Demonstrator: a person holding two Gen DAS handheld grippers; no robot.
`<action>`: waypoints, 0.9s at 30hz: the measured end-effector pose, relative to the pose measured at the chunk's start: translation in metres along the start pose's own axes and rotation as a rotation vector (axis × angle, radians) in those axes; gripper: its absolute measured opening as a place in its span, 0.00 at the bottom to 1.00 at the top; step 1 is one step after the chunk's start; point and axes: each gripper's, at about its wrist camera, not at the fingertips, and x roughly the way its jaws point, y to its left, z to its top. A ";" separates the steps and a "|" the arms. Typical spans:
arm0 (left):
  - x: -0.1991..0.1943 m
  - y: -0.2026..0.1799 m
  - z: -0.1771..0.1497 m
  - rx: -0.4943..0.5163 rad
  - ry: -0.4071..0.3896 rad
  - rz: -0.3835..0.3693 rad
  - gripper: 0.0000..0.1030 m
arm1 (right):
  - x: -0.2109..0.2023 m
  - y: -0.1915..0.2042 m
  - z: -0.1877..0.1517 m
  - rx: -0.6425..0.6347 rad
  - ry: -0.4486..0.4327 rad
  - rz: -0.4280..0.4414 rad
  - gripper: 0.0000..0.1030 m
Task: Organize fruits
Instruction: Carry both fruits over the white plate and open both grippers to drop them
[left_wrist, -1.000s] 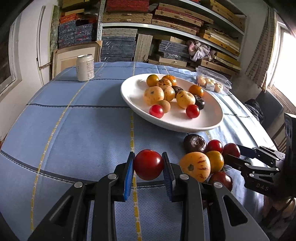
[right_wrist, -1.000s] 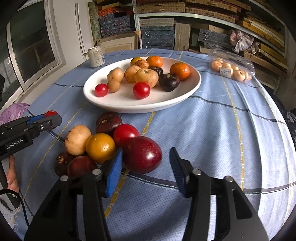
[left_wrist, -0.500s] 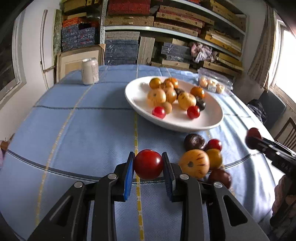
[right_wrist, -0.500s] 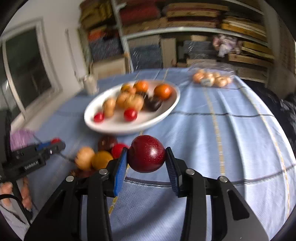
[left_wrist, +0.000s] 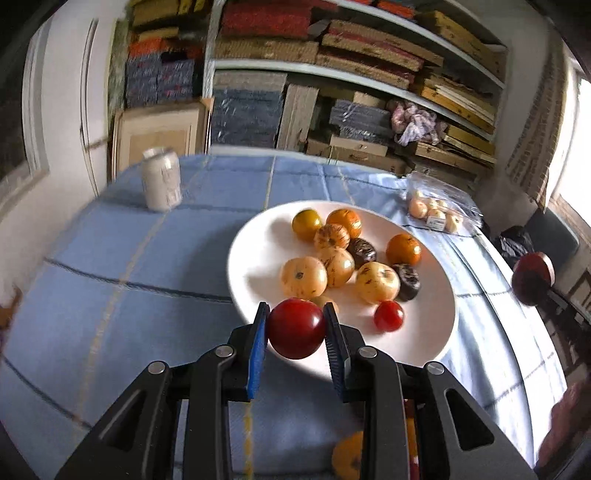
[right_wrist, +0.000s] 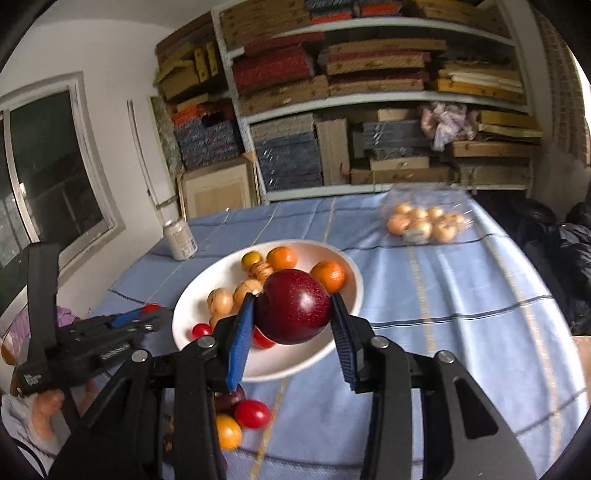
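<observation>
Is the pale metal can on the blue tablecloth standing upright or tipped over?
Upright. The pale metal can stands on its base on the blue tablecloth, its round top facing up, in both wrist views.

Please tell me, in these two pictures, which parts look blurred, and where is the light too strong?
Left wrist view: the can and tablecloth are smeared, while the red tomato in the left gripper stays sharp; the window at the right edge is overexposed. Right wrist view: shelves and the bag of fruit are softly blurred; the dark red plum shows small glints.
</observation>
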 end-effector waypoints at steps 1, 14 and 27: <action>0.006 0.002 0.000 -0.014 0.004 -0.001 0.28 | 0.013 0.004 -0.002 -0.008 0.019 0.001 0.39; 0.039 0.011 0.001 -0.038 0.022 -0.002 0.29 | 0.070 0.026 -0.026 -0.102 0.104 -0.015 0.39; 0.029 0.004 -0.001 -0.007 -0.034 0.004 0.64 | 0.053 0.025 -0.023 -0.097 0.020 0.000 0.60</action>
